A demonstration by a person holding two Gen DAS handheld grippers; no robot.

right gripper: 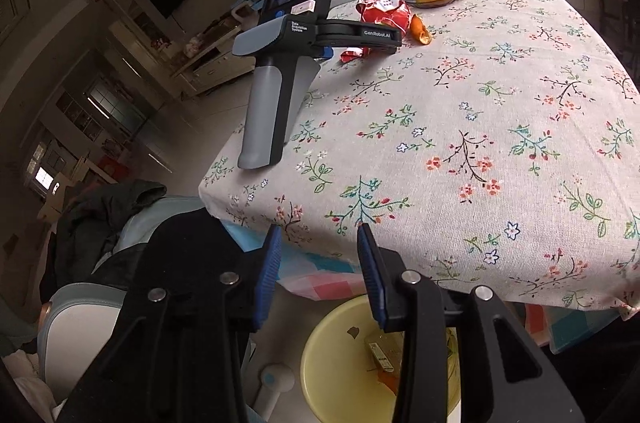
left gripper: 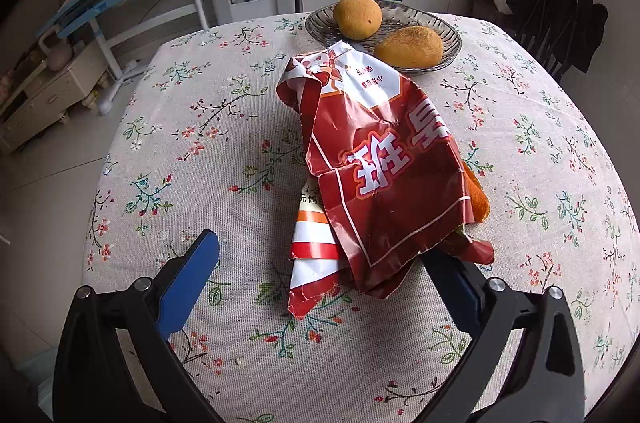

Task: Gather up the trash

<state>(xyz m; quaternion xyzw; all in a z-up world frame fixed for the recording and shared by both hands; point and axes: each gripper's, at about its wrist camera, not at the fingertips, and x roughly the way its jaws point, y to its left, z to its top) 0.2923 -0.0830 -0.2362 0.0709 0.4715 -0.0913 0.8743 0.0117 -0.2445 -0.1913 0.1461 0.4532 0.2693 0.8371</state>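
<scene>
Tabletop [left gripper: 224, 159] under a pale cloth printed with small flowers and twigs, filling most of both views.

On it, a crumpled red and white snack bag [left gripper: 376, 167], lying lengthwise near the middle, far end just short of a glass bowl [left gripper: 448, 31], near end reaching down between the fingers of the left claw [left gripper: 320, 263]. Seen small and far off from the right wrist too [right gripper: 386, 13].

Below the tabletop's near edge, on the floor, a yellow bin [right gripper: 340, 355], round, with scraps of paper and card inside, partly hidden behind the right claw [right gripper: 318, 243].

Left claw spread wide, blue pad [left gripper: 188, 287] on one side clear of the bag; other finger under the bag's near corner, pad mostly covered, so contact there cannot be told. Nothing clamped. From the right wrist, its grey and black handle body [right gripper: 288, 63] standing over the tabletop's far left corner.

Right claw partly open, blue pads apart with nothing between them, poised over the tabletop's near edge and above the bin.

In the bowl at the far edge, two yellow-orange fruits [left gripper: 358, 17], side by side, touching.

Orange peel [left gripper: 478, 199] tucked against the bag's right side, half beneath it; from the right wrist, a curled piece [right gripper: 420, 31] just beside the bag.
</scene>
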